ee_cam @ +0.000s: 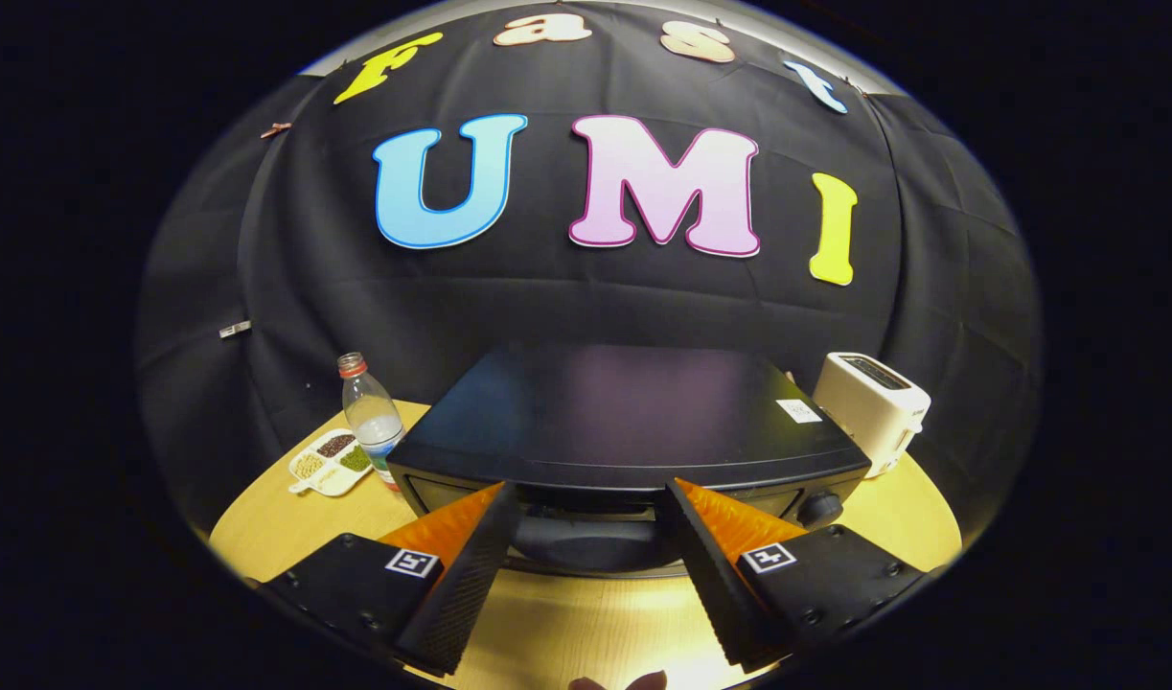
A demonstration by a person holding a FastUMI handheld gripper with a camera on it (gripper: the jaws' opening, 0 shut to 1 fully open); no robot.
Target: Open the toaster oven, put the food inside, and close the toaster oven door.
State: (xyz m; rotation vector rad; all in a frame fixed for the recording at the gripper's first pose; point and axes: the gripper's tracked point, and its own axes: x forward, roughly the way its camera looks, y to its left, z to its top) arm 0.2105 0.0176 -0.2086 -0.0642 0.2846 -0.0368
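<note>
Hovering spread wide and holding nothing, gripper (590, 498) fingertips reaching up to the near front of the toaster oven (624, 422), level with its door handle (586, 513), though touching or just short of it cannot be told. Sitting shut on the wooden table (586, 623), toaster oven dead ahead. Standing to the far left, a bottle (372, 417) beside a small divided dish (330, 462); sitting to the far right, a white toaster (871, 407).
</note>
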